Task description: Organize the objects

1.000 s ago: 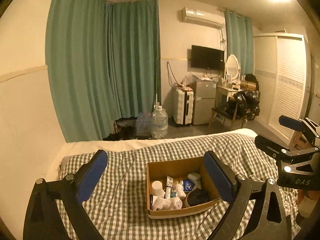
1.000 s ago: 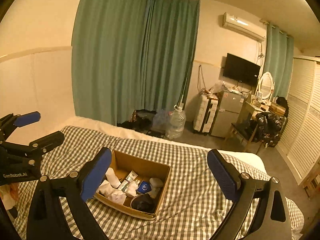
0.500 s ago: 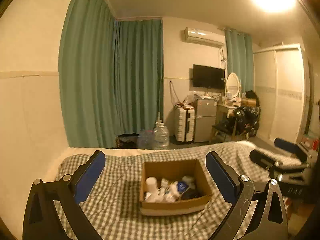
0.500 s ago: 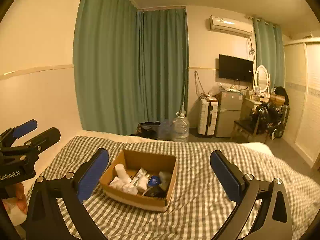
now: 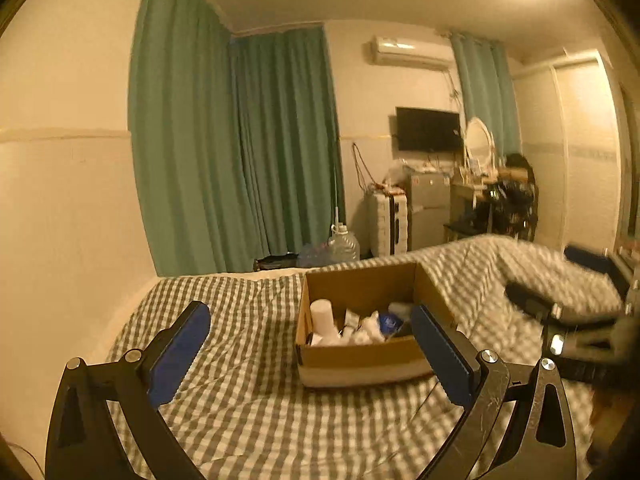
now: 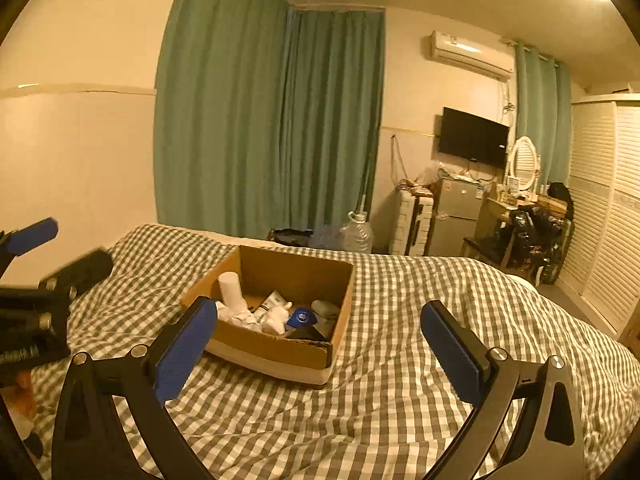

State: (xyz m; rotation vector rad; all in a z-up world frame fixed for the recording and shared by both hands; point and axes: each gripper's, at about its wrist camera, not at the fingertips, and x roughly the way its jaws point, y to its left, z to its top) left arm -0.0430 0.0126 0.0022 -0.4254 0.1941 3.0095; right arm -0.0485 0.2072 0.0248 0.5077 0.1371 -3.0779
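An open cardboard box sits on the checked bedspread. It holds a white bottle, white tubes, a round blue item and a dark item. My left gripper is open and empty, just short of the box. My right gripper is open and empty, near the box's front right corner. Each gripper shows blurred at the edge of the other's view.
Green curtains hang behind the bed. On the floor beyond are a water jug, a white suitcase, a small fridge and a cluttered desk. A wardrobe stands at the right.
Both grippers have come lower and closer to the box, which now looks larger. Both stay open and empty.
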